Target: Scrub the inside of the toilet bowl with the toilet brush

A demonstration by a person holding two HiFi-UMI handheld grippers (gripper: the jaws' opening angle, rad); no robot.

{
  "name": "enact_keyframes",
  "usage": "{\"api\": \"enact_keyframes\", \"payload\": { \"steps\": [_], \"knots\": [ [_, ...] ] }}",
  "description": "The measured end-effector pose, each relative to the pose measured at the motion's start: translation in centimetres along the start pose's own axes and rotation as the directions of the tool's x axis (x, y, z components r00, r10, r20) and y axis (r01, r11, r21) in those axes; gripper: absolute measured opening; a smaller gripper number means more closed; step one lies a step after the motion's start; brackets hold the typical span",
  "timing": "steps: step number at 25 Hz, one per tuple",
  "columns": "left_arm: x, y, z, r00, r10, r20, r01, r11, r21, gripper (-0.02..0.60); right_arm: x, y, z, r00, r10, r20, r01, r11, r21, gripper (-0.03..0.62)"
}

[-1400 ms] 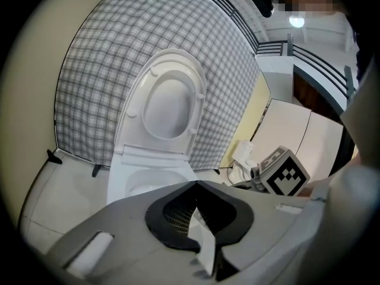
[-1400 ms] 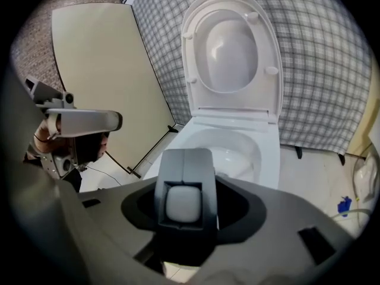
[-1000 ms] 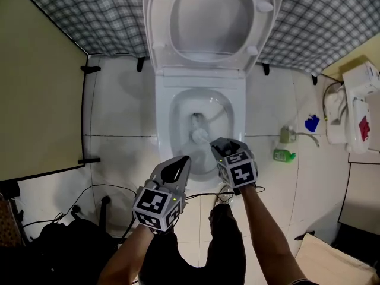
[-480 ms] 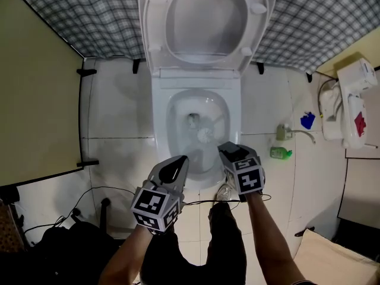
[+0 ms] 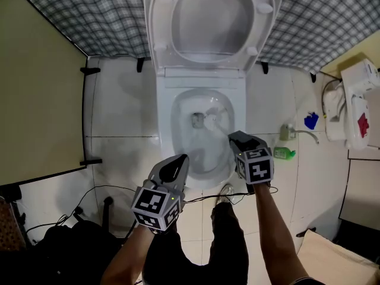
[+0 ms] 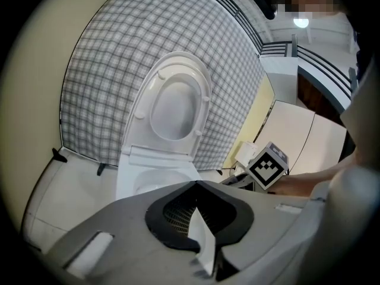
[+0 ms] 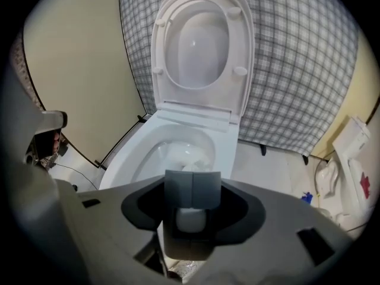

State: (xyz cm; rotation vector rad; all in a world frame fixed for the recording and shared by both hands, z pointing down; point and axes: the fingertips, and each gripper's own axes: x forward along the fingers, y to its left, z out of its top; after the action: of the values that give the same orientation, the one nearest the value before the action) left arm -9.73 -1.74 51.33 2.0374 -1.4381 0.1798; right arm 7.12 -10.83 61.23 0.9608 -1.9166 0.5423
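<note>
1. Head view: a white toilet bowl (image 5: 165, 129) is seen from above. Its seat and lid (image 5: 159, 22) are raised at 12 o'clock against a checked wall covering (image 5: 71, 10).
2. The toilet brush (image 5: 212, 121) is gripped by the right gripper (image 5: 238, 139). Its white head is down inside the bowl, toward 1 o'clock from the bowl's middle. It lies just beside the drain opening (image 5: 196, 120), at that opening's 3 o'clock.
3. The right gripper is placed at 4 o'clock of the bowl, above the rim, and is pointed steeply down. In the right gripper view its jaws are seen clamped on the brush's white handle, with the grey pads pressed against it from both sides.
4. The left gripper (image 5: 178, 160) is held at 7 o'clock of the bowl, near the front rim and well apart from the brush. In the left gripper view its jaws are seen brought together, tips touching, with nothing gripped between them.
5. A green bottle (image 5: 284, 154) is seen on the tiled floor (image 5: 119, 111) at 3 o'clock of the toilet. Black cables (image 5: 89, 190) are spread over the floor at 8 o'clock.
</note>
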Motion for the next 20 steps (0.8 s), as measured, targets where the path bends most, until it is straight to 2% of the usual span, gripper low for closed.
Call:
{"api": "enact_keyframes", "payload": {
  "steps": [6,14,20],
  "knots": [
    [0.4,-0.4,0.7,1.0,-0.01,0.006,0.01,1.0,-0.007,0.009,0.1,-2.0,1.0,1.0,-0.028,0.008,0.028,1.0,0.008,0.212],
    [0.3,1.6,0.2,0.999,0.032,-0.008,-0.032,0.999,-0.006,0.01,6.0,0.4,0.6,0.999,0.001,-0.053,-0.002,1.0,-0.014,0.213],
    [-0.3,1.9,0.6,0.999,0.051,-0.002,-0.051,0.999,-0.002,0.009,4.0,0.0,1.1,1.0,0.006,0.005,-0.006,1.0,-0.021,0.213]
  ]
}}
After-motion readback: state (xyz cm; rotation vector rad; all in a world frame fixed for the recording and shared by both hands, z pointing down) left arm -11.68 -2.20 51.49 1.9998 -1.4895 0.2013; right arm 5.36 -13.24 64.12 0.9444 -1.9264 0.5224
